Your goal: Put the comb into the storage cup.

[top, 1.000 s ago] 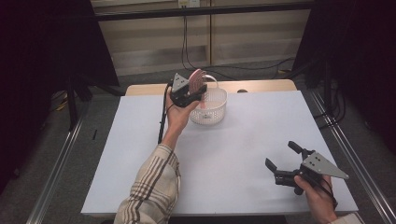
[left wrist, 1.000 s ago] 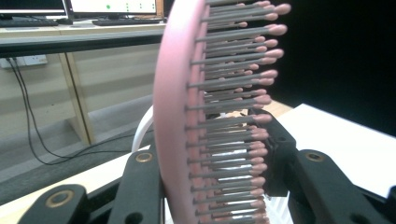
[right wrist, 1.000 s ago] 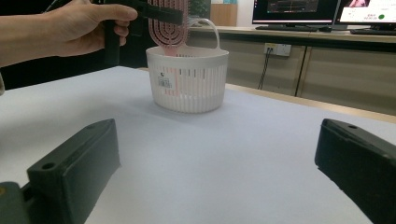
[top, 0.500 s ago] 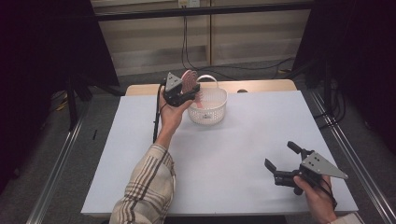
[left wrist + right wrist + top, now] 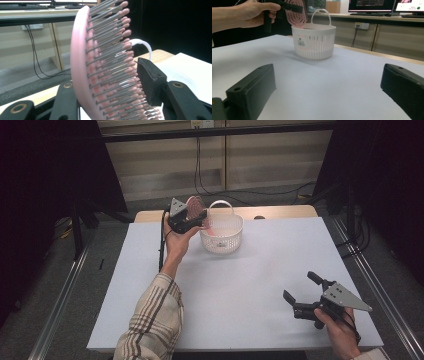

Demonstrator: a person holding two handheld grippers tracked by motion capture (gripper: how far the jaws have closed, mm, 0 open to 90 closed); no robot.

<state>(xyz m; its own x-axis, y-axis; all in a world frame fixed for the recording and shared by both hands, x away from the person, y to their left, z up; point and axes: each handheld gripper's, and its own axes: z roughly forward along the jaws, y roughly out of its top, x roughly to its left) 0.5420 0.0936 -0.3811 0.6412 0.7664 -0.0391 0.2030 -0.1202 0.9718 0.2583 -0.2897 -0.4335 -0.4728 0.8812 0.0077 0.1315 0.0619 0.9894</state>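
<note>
A pink hairbrush (image 5: 194, 204) stands head up at the left rim of a white plastic basket (image 5: 222, 239), its lower end down inside the basket. My left gripper (image 5: 196, 217) is raised there with the brush head (image 5: 82, 62) between its jaws. The jaws have just been opening: the back leans on one jaw, and the straight bristle tips reach the other pad (image 5: 150, 82) without bending. Near the table's front right, my right gripper (image 5: 300, 286) is open and holds nothing. In the right gripper view it (image 5: 327, 85) faces the basket (image 5: 314, 42) and brush (image 5: 298, 12).
The basket stands at the back middle of a white table (image 5: 250, 285) with a wooden strip (image 5: 280, 212) along its far edge. Metal rails (image 5: 60, 295) run down both sides. Cables (image 5: 200, 165) hang on the wall behind.
My left hand has shifted a little to the left with the brush, from over the basket to its left rim. The right gripper has kept still.
</note>
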